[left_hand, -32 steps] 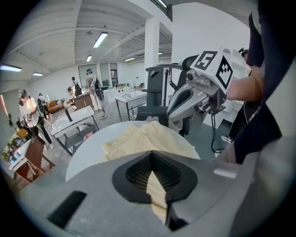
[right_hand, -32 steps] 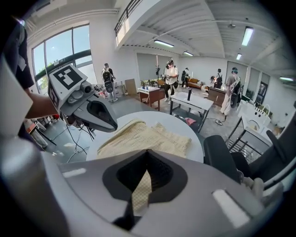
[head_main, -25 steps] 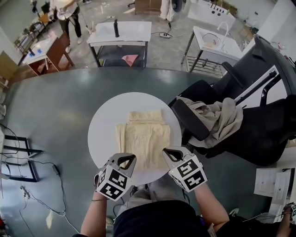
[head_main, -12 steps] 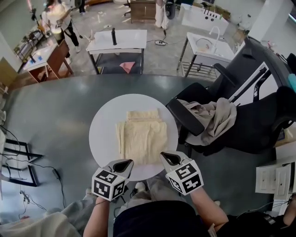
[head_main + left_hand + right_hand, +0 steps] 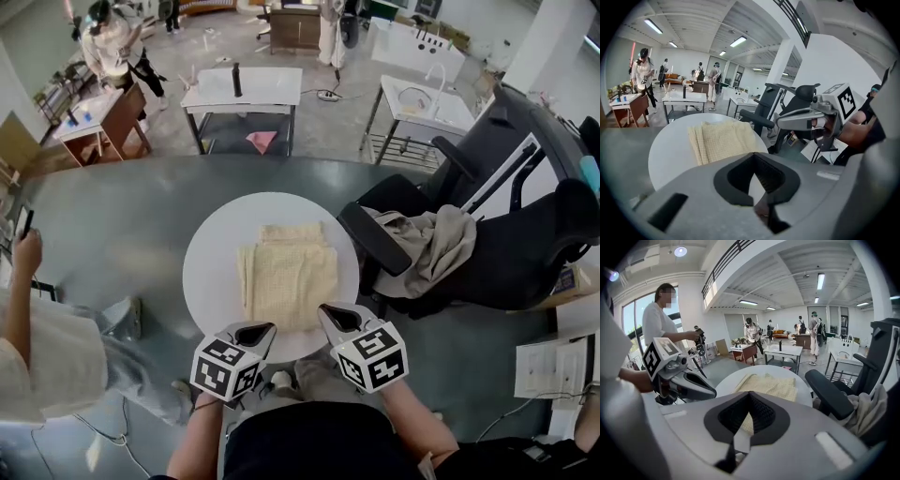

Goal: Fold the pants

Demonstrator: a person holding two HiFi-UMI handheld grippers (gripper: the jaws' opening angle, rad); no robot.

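Both grippers have drawn back toward the bottom of the frame since a second ago and now sit off the cloth, while a person in a white top (image 5: 37,347) has stepped in at the lower left. The left gripper (image 5: 251,330) and the right gripper (image 5: 336,314) hover over the near rim of the round white table (image 5: 202,272), each with its jaws pressed together and nothing between them.

The pants (image 5: 289,277), pale yellow, lie folded into a compact rectangle at the middle of the table, layers stacked, with a narrower band showing along the far edge. The fold looks finished or nearly so.

If another fold is wanted, it would be best to pinch the near hem at both corners and carry it level to the far edge, so the layers stay square. If not, lifting clear without brushing the near edge keeps the stack tidy.

No container stands on the table. At right, a black office chair (image 5: 506,253) holds a crumpled grey-beige garment (image 5: 436,239) across its seat and armrest.
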